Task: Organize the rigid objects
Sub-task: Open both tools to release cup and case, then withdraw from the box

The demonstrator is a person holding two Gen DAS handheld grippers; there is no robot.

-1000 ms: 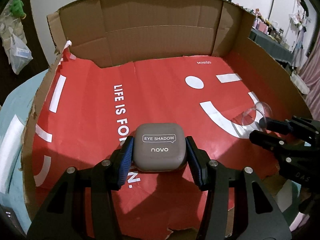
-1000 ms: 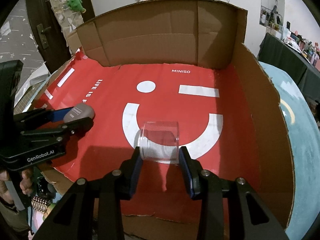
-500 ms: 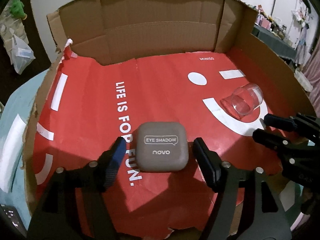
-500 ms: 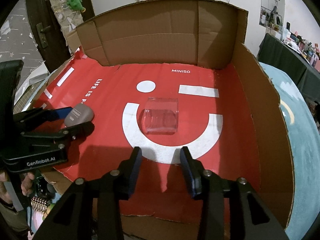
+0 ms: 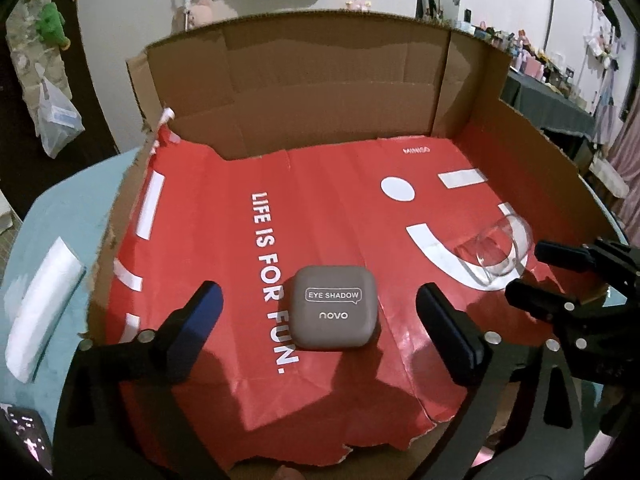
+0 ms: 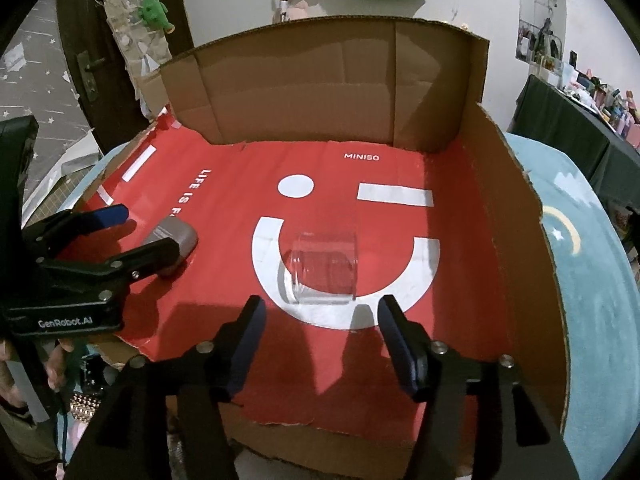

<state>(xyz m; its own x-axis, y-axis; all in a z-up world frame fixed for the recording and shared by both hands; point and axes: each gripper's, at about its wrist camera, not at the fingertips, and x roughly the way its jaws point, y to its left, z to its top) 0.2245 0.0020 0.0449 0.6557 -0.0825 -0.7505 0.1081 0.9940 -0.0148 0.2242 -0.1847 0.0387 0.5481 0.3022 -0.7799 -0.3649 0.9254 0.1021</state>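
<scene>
A grey eye-shadow case [image 5: 334, 306] lies flat on the red paper [image 5: 320, 184] lining the cardboard box. My left gripper [image 5: 320, 308] straddles the case, its jaws opening wide, pads well clear of both sides. In the right wrist view the same case [image 6: 176, 236] shows behind the left gripper [image 6: 134, 230]. A clear glass cup [image 6: 324, 268] lies on its side on the white smile print. My right gripper [image 6: 320, 312] sits just short of it, jaws opening, nothing between them. The cup [image 5: 494, 250] and right gripper [image 5: 528, 270] also show at the left wrist view's right edge.
Cardboard walls [image 6: 320, 80] stand at the back and right [image 6: 516, 240] of the box. A teal cloth [image 6: 588, 280] covers the table around it. A white strip [image 5: 40, 308] lies left of the box. A hand [image 6: 56, 364] holds the left gripper's handle.
Both grippers let go: the left jaws spread away from the eye-shadow case, the right jaws released the glass cup and widened. The cup now lies a little beyond the right fingertips.
</scene>
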